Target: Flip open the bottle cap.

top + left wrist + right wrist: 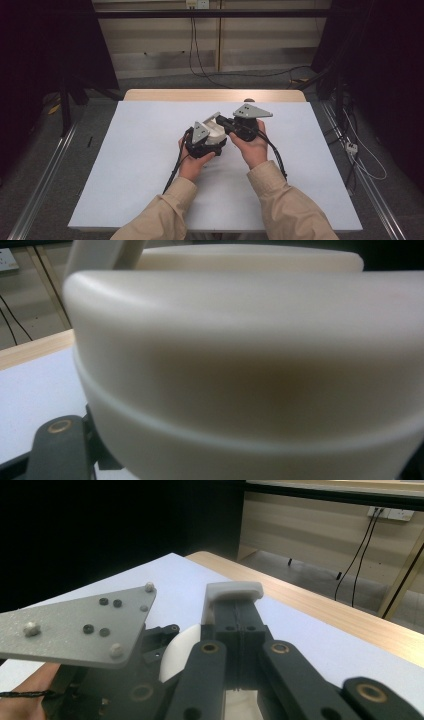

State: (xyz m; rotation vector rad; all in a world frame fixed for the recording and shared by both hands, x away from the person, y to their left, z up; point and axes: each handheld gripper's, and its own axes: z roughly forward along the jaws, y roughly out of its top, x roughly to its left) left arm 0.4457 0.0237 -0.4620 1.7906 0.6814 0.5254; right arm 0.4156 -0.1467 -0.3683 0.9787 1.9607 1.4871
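In the high view a cream-white plastic object (216,131) sits between the two grippers, at the middle of the white table cover (140,170). My left gripper (212,139) has it between its jaws. Close up in the left gripper view, its rounded body (250,365) spans the frame, with a black jaw at the lower left. My right gripper (229,125) comes in from the right. Its two jaws are pressed together on a flat white tab (234,591) of the same object.
The left gripper's grey three-cornered plate (75,625) lies just left of the right jaws. The table's wooden far edge (215,95) runs along the back. Cables (200,55) trail over the floor beyond. Dark stands flank both sides.
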